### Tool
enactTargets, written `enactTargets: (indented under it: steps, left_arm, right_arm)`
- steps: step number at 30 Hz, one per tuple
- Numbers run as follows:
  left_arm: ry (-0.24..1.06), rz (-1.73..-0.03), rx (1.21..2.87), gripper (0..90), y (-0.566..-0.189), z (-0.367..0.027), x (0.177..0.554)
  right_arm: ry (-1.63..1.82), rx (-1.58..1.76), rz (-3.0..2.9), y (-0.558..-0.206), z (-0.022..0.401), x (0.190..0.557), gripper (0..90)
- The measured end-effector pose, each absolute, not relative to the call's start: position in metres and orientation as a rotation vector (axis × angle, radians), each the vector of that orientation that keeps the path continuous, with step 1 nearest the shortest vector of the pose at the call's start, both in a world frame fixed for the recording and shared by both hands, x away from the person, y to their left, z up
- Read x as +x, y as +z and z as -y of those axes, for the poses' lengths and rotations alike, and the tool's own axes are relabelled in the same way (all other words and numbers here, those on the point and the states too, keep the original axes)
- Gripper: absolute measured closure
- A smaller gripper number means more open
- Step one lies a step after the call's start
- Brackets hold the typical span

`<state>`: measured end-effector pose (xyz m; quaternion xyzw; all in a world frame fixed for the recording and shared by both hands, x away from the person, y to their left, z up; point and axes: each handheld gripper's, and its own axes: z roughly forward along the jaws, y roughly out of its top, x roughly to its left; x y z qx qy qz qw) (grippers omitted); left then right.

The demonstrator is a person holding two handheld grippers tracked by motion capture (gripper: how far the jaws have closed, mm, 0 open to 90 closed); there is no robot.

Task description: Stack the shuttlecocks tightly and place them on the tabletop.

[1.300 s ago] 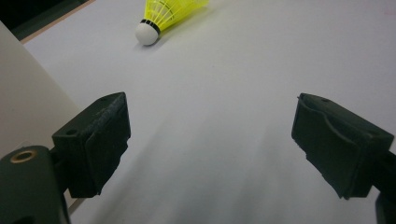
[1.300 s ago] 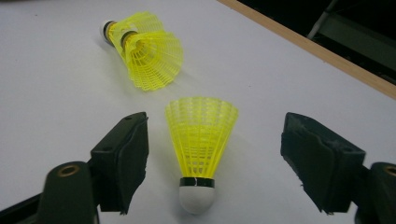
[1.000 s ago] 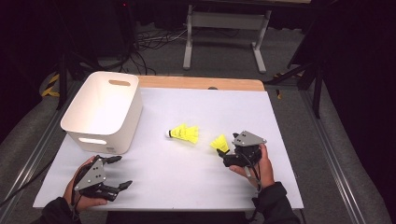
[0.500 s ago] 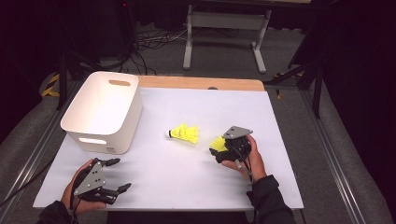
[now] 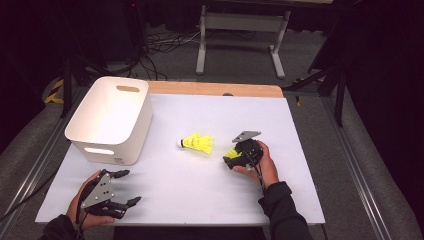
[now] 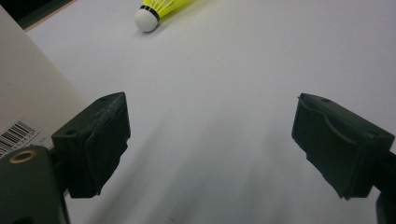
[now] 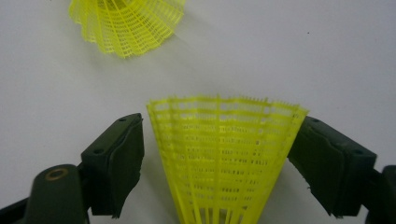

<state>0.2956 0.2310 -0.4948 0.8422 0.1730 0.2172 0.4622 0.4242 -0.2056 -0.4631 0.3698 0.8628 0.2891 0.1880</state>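
Shuttlecock (image 7: 224,158) sits between right tongs (image 7: 219,163) — unclamped.

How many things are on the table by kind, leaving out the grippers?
Yellow shuttlecocks: 2, one lying free mid-table, one between the right gripper's jaws
White bins: 1
Total: 3
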Motion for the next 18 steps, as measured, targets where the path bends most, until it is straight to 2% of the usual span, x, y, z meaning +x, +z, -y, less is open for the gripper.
enactTargets:
  steps: [6,9,18]
  left_arm:
    - [0.533,-0.427,2.069,12.2,-0.495,-0.231,0.296]
    - [0.535,-0.426,2.069,12.2,-0.495,-0.231,0.296]
    - [0.54,-0.426,2.073,12.3,-0.495,-0.231,0.295]
  right_arm:
    - [0.842,1.022,-2.443,-0.458,0.201,0.425,34.9]
    - [0.873,0.999,-2.425,-0.452,0.2,0.421,37.4]
    - [1.037,0.923,-2.388,-0.431,0.19,0.404,37.6]
